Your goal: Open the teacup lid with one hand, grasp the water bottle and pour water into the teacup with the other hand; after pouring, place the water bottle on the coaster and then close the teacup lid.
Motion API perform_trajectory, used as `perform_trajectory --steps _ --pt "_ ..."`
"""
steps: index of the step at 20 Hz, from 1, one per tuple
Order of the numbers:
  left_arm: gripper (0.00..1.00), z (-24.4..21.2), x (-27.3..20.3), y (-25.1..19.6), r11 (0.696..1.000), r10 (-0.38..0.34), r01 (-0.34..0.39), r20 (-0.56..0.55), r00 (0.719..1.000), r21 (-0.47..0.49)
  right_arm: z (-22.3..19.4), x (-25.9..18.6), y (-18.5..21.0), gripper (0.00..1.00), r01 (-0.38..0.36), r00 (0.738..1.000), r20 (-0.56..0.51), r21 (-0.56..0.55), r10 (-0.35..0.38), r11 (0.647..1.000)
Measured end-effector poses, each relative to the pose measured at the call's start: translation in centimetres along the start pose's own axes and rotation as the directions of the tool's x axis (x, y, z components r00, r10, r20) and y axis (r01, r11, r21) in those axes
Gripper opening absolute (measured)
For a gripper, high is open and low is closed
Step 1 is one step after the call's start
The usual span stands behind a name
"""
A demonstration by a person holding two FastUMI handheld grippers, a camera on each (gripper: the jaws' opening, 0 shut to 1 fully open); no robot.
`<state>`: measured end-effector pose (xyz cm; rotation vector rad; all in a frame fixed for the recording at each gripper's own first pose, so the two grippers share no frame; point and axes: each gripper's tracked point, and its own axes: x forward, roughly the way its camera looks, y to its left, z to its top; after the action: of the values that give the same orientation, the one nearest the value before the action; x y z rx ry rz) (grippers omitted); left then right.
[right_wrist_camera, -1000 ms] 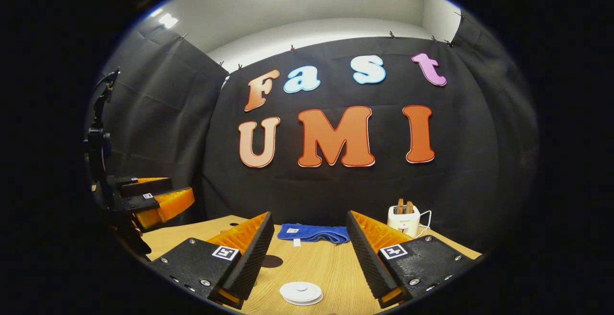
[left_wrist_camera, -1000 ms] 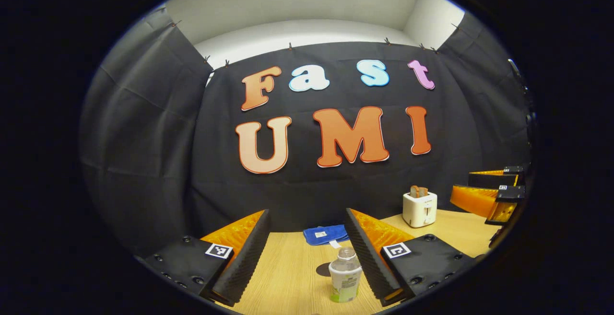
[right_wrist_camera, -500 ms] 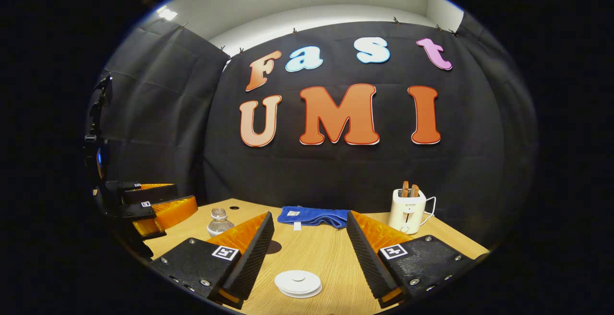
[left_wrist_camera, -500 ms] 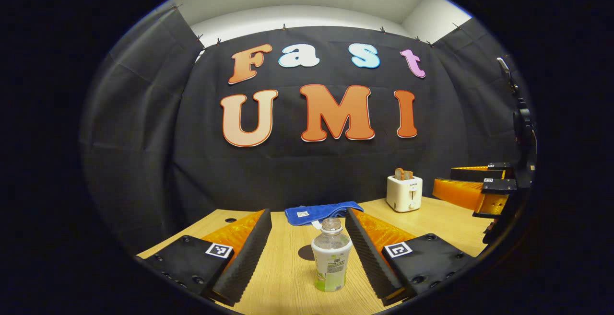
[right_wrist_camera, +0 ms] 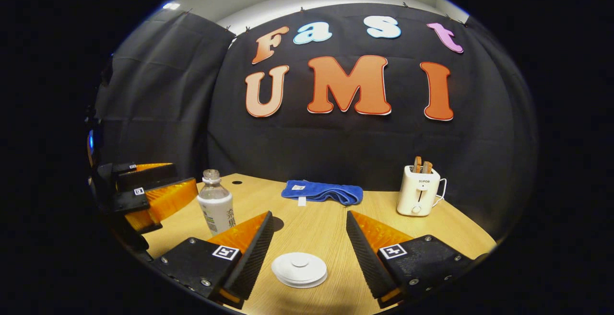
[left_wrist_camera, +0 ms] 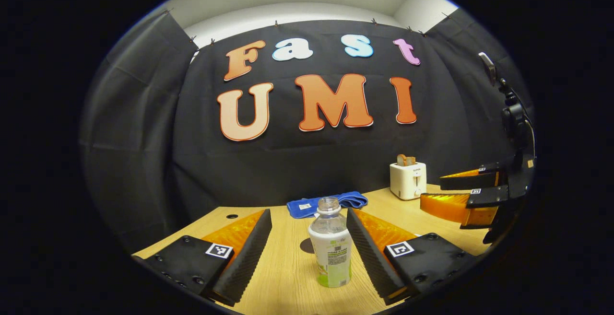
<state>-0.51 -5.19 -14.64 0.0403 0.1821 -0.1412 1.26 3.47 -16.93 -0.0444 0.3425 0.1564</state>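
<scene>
A clear water bottle with a white and green label stands upright on the wooden table. It is between the fingers of my left gripper, which is open and not touching it. A dark round coaster lies just behind the bottle. In the right gripper view a white round teacup lid with a small knob lies low between the fingers of my right gripper, which is open above it. The cup under the lid is hidden. The bottle and the left gripper stand at the left there.
A folded blue cloth lies at the back of the table by the black wall. A white toaster with bread in it stands at the back right. The right gripper shows at the right of the left gripper view.
Both grippers have come down and forward. The bottle now stands higher and closer between the left fingers, and the lid sits fuller between the right fingers. Neither has closed.
</scene>
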Motion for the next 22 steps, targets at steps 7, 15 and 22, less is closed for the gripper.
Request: perform_trajectory --steps 7,15,22 --pt "1.0 -1.6 0.4 0.1 0.998 0.025 -0.025 0.001 1.0 0.055 -5.3 0.7 1.2 0.86 -0.05 0.99 -0.133 -0.025 0.046 0.998" --pt "1.0 -2.7 0.5 -0.2 0.997 0.018 -0.018 -0.004 1.0 0.078 -8.2 1.7 1.2 0.66 -0.048 0.977 -0.208 -0.056 0.035 0.997" --pt "0.96 -4.0 0.9 -0.7 0.999 -0.002 0.004 -0.037 0.999 0.054 -8.9 2.0 1.8 0.42 -0.065 0.97 -0.236 -0.04 0.054 0.997"
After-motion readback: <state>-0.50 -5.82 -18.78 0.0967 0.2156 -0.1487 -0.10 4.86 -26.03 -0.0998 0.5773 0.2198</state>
